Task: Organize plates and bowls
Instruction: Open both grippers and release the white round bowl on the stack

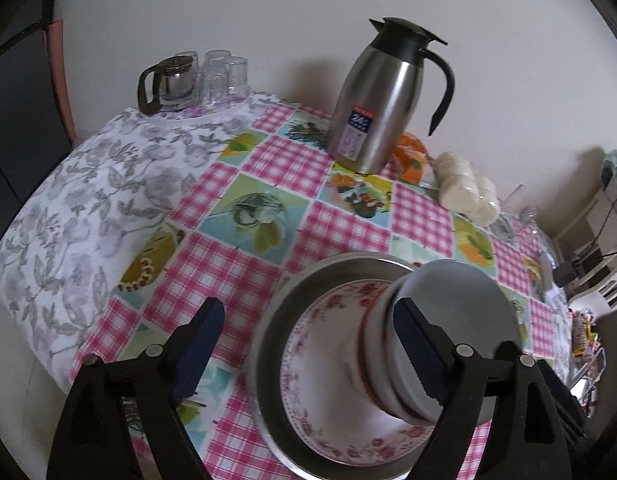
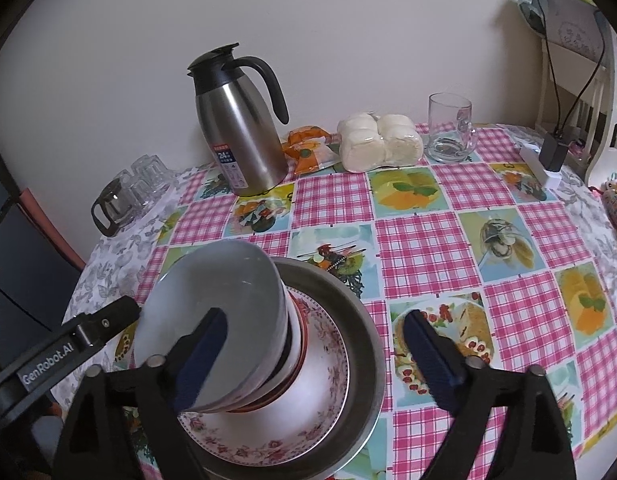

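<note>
Left claw [image 1: 308, 344] open, fingers spread wide: left finger [image 1: 200, 344] over bare pink-checked cloth, right finger [image 1: 418, 344] in front of the bowl stack, gripping nothing. Right claw [image 2: 314, 354] also open and empty, left finger [image 2: 202, 356] in front of the top bowl's white inside, right finger [image 2: 428, 356] over the cloth beside the metal rim.

Stack near the front edge of the tabletop [image 2: 428, 240], between the two claws: one steel basin [image 2: 360, 320] at the bottom, one floral-rimmed plate [image 2: 328, 400] inside it, then nested bowls [image 2: 228, 320], about three or four, exact count unclear. Lower bowls red-banded, top bowl plain white, stack seeming to lean towards the left claw.

Along the back edge, left to right: one glass coffee pot [image 2: 112, 208] in the left corner with a cluster of upturned tumblers [image 2: 148, 176], one steel thermal jug [image 2: 240, 136], one orange packet [image 2: 308, 148], one bag of white buns [image 2: 380, 140], one glass mug [image 2: 452, 128].
</note>
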`<act>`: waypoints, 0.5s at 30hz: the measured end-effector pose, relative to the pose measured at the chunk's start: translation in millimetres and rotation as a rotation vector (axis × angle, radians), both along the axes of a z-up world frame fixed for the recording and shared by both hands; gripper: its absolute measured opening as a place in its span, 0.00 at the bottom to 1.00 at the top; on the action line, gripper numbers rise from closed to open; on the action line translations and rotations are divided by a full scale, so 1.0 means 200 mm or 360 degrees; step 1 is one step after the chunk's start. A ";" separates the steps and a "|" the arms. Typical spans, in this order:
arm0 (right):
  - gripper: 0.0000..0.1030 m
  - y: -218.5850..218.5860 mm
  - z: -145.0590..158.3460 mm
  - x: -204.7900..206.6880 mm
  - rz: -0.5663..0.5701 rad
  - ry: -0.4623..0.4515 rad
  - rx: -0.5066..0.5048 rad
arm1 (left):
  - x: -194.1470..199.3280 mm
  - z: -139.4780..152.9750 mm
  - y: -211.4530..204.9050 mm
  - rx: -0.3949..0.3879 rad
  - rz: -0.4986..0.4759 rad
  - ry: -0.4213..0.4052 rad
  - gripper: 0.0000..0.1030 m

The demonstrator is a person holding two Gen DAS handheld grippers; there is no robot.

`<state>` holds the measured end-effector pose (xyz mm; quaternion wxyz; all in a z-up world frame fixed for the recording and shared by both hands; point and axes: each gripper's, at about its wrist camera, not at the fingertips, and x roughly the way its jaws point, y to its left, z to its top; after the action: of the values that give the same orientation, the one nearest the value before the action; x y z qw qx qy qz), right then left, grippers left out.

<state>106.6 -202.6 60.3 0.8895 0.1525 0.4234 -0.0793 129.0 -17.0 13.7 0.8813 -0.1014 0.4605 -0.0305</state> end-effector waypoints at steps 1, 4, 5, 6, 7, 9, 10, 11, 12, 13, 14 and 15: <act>0.96 0.00 0.00 0.00 -0.0001 -0.0001 -0.0002 | 0.00 0.00 0.00 0.0004 0.0005 -0.0006 0.86; 0.99 -0.01 0.00 -0.01 -0.0005 -0.0005 -0.0006 | 0.00 0.00 0.02 0.0033 0.0025 -0.0008 0.87; 0.99 -0.01 0.00 -0.01 -0.0005 -0.0007 -0.0008 | 0.00 0.00 0.02 0.0030 0.0029 -0.0012 0.88; 0.99 -0.01 0.00 -0.01 -0.0004 -0.0008 -0.0012 | 0.00 0.00 0.03 0.0025 0.0032 -0.0015 0.88; 1.00 -0.01 0.00 -0.01 -0.0002 -0.0009 -0.0016 | 0.00 0.00 0.03 0.0023 0.0038 -0.0018 0.88; 1.00 -0.01 0.01 -0.01 -0.0001 -0.0015 -0.0023 | -0.01 0.01 0.04 0.0027 0.0048 -0.0023 0.91; 1.00 -0.01 0.01 -0.02 -0.0001 -0.0019 -0.0025 | -0.01 0.01 0.04 0.0033 0.0051 -0.0020 0.92; 1.00 -0.02 0.01 -0.02 -0.0001 -0.0021 -0.0028 | -0.01 0.01 0.04 0.0042 0.0054 -0.0017 0.93; 1.00 -0.02 0.01 -0.02 -0.0001 -0.0020 -0.0033 | -0.01 0.01 0.04 0.0050 0.0053 -0.0015 0.93; 1.00 -0.01 0.01 -0.03 -0.0003 -0.0018 -0.0039 | -0.01 0.01 0.04 0.0059 0.0050 -0.0015 0.93; 1.00 -0.01 0.01 -0.03 -0.0003 -0.0017 -0.0044 | -0.02 0.01 0.04 0.0071 0.0045 -0.0016 0.93; 1.00 -0.01 0.01 -0.03 -0.0002 -0.0016 -0.0048 | -0.02 0.01 0.04 0.0078 0.0039 -0.0021 0.93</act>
<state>100.0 -205.1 63.0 0.8937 0.1398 0.4177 -0.0853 125.2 -8.6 15.7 0.8869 -0.0852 0.4540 -0.0090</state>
